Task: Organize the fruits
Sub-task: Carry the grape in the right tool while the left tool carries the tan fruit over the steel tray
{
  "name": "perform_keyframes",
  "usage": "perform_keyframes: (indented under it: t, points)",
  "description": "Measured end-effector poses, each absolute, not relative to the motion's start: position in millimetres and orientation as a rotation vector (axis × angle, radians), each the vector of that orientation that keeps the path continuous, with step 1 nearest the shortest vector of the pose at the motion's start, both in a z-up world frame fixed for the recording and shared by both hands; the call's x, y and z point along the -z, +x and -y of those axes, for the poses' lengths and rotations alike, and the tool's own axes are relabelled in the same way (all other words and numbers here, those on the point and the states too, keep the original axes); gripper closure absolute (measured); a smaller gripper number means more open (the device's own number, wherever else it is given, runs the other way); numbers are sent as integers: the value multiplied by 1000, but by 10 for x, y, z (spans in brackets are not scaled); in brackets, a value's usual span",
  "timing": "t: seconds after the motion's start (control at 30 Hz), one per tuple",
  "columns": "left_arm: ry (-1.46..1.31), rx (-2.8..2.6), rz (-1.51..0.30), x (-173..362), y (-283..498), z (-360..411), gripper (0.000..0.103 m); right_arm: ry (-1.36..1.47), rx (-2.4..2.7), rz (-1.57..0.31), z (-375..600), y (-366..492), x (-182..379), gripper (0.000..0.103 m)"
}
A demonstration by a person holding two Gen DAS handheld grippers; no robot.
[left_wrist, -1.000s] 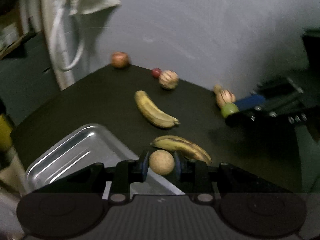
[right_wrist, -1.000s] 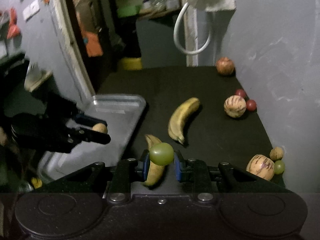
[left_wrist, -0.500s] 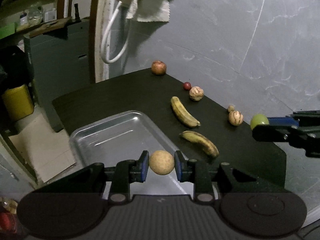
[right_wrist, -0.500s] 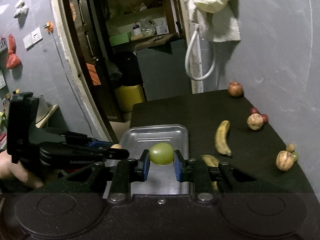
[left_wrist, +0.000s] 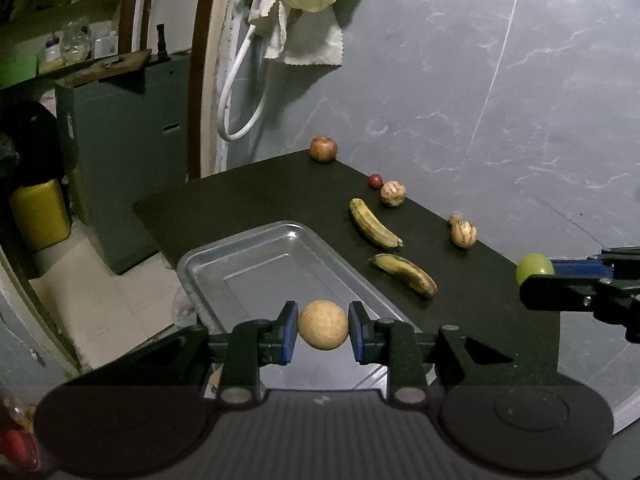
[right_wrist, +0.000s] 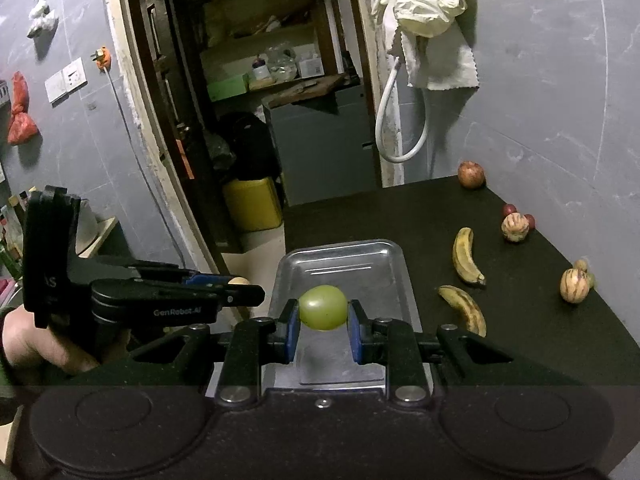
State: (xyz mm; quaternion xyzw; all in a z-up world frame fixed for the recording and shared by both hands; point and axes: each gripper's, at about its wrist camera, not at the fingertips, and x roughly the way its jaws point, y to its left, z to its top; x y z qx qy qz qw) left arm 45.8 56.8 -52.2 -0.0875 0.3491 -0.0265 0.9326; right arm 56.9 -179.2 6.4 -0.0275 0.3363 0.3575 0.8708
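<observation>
Fruit sits in both grippers: the left gripper [left_wrist: 323, 330] pinches a round tan fruit [left_wrist: 323, 330] between its blue pads, held above the near end of the metal tray [left_wrist: 256, 264], and the right gripper [right_wrist: 323, 307] pinches a green grape [right_wrist: 323, 307] over the same tray [right_wrist: 344, 258]. On the black table [left_wrist: 248, 200] right of the tray lie two bananas [left_wrist: 374, 224], a striped melon-like fruit [left_wrist: 393, 194] beside a small red fruit [left_wrist: 375, 181], another striped one [left_wrist: 464, 234] nearer, and an apple [left_wrist: 323, 149] at the far edge by the wall
</observation>
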Motion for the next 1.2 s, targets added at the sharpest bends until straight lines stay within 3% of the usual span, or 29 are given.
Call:
perform_keyframes:
  t: [0.77,1.2]
  points:
    - [-272,-213,-767,712,1038,-484,74,-73,-964,-736,1844,1826,182,76]
    - [-304,-358,-757,1127,1524,-1018,74,-193,-978,-769,1040,2511,786,76]
